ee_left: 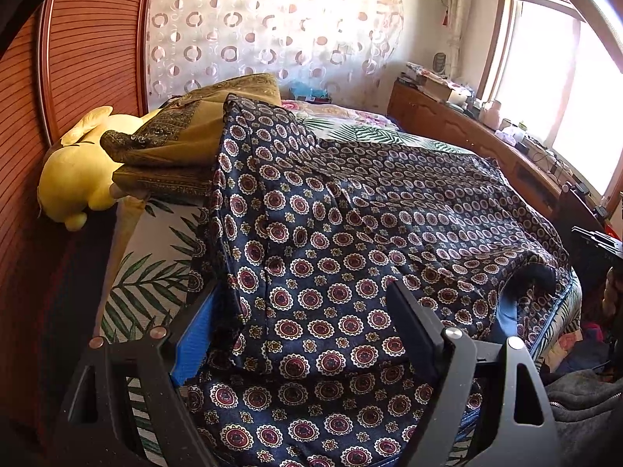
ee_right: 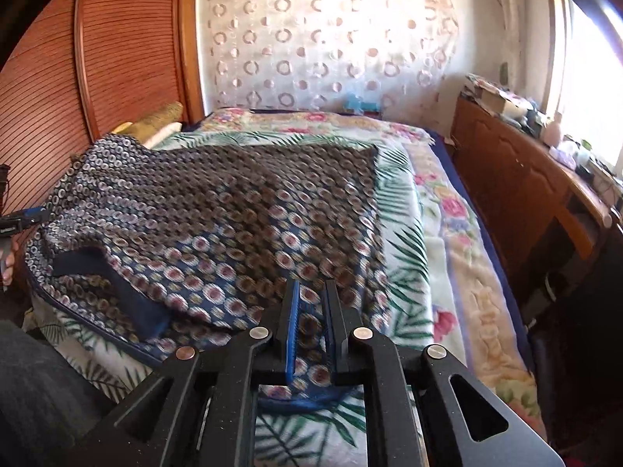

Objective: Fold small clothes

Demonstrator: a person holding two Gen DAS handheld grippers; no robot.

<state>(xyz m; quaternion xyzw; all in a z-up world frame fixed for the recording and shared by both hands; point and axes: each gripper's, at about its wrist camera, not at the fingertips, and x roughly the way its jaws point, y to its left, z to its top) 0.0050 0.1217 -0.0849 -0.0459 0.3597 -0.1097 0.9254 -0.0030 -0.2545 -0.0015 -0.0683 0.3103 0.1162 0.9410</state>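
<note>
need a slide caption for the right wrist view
Right gripper nearly closed over hem of patterned navy garment spread on the bed.

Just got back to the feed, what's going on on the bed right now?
A person is folding a navy patterned garment spread on the bed, with tongs in each hand. The left tongs stand wide, with the cloth's near-left part draped between and over their fingers; a pinch isn't evident. The right tongs are nearly closed with the garment's near edge between them, though blur hides whether they press it. A yellow plush toy lies by the headboard.
</note>
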